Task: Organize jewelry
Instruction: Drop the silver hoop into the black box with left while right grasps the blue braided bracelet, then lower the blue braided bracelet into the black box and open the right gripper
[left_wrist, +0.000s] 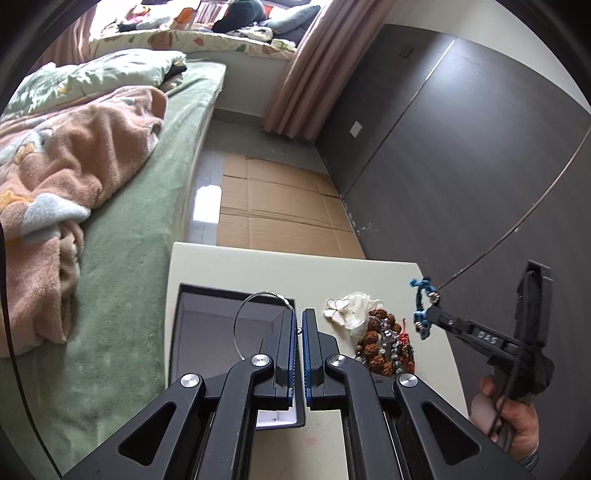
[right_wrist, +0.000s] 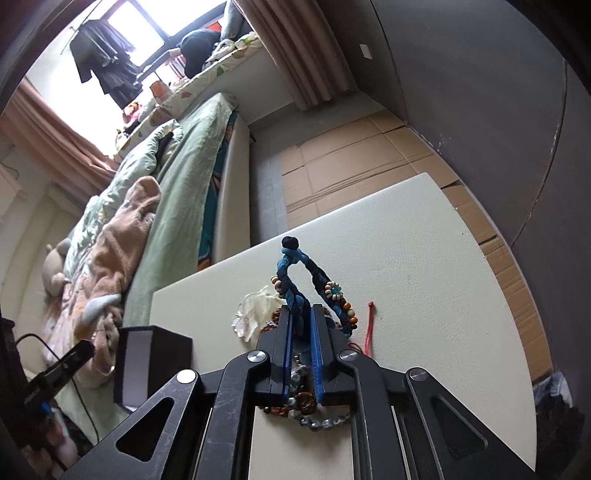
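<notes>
My left gripper (left_wrist: 299, 317) is shut on a thin silver wire bangle (left_wrist: 243, 314) and holds it over the open black jewelry box (left_wrist: 207, 317) on the cream table (left_wrist: 295, 266). My right gripper (right_wrist: 301, 314) is shut on a blue braided bracelet (right_wrist: 291, 273) with beads and holds it above the jewelry pile; it also shows in the left wrist view (left_wrist: 423, 314). The pile holds a white shell piece (left_wrist: 349, 308), brown seed beads (left_wrist: 380, 343) and silvery beads (right_wrist: 317, 421). The black box also shows at the left of the right wrist view (right_wrist: 147, 362).
A bed with a green sheet (left_wrist: 129, 258) and a pink blanket (left_wrist: 74, 177) lies left of the table. Flattened cardboard (left_wrist: 280, 206) covers the floor beyond it. A dark wall (left_wrist: 461, 166) stands on the right. A red cord (right_wrist: 369, 325) lies on the table.
</notes>
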